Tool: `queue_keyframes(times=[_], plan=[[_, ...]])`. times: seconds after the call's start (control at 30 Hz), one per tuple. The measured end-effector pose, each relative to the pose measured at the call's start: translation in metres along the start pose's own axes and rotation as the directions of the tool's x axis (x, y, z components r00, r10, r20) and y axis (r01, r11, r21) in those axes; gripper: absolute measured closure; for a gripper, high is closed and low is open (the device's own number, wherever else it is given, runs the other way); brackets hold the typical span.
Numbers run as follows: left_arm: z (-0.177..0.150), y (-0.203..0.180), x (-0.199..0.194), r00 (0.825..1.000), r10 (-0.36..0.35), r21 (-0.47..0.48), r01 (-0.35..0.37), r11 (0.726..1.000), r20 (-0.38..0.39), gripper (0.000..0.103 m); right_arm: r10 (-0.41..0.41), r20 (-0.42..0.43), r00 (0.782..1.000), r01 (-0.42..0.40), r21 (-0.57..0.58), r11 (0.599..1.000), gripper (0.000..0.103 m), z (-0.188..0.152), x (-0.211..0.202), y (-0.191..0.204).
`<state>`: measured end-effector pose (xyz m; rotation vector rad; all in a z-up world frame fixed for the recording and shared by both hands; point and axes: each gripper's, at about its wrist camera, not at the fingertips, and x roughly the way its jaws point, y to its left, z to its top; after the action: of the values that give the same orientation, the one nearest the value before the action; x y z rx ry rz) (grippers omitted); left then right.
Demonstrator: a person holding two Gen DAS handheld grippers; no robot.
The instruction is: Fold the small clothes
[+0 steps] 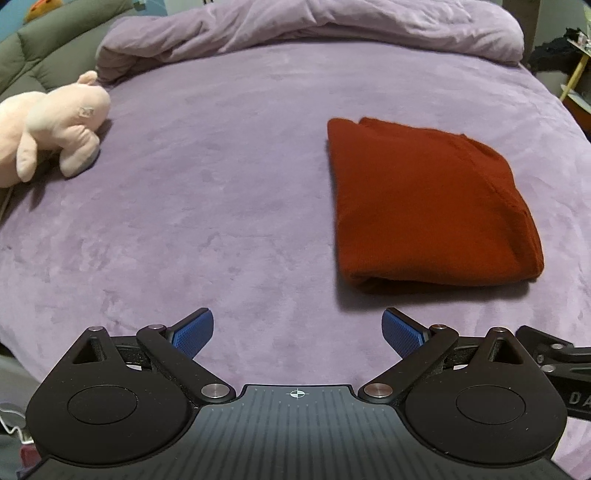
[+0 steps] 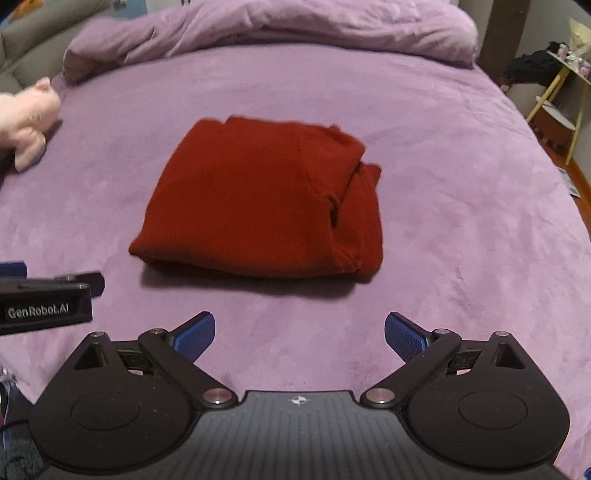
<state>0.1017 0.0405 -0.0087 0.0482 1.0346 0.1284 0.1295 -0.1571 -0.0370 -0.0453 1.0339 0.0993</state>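
A dark red garment [image 1: 428,206] lies folded into a compact rectangle on the purple bed cover; in the right wrist view it [image 2: 258,203] sits in the middle, ahead of the fingers. My left gripper [image 1: 297,332] is open and empty, above the bed near the front, to the left of the garment. My right gripper [image 2: 299,334] is open and empty, just in front of the garment's near edge. The left gripper's body [image 2: 44,302] shows at the left edge of the right wrist view.
A pink plush toy [image 1: 51,125] lies on the bed at the far left. A bunched purple duvet [image 1: 314,29] runs along the back. A grey cushion [image 1: 48,44] sits back left. A yellow-legged stand [image 2: 561,96] stands beyond the bed's right edge.
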Motion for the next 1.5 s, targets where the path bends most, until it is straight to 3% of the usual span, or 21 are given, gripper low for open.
queue_keyframes(times=[0.23,0.5,1.5], plan=[[0.002,-0.010,0.001,1.000,-0.007,0.041,0.008,0.999,-0.022,0.002,-0.011,-0.029,1.000,0.013,0.056,0.998,0.005,0.004,0.005,-0.005],[0.004,-0.007,-0.002,0.999,-0.032,0.013,0.033,0.999,-0.027,0.003,-0.047,-0.025,0.999,0.048,0.059,0.997,0.005,0.004,0.003,-0.007],[0.008,-0.009,-0.004,0.998,-0.048,0.006,0.048,0.999,-0.046,0.003,-0.053,-0.036,0.998,0.056,0.093,0.994,0.005,0.010,0.001,-0.013]])
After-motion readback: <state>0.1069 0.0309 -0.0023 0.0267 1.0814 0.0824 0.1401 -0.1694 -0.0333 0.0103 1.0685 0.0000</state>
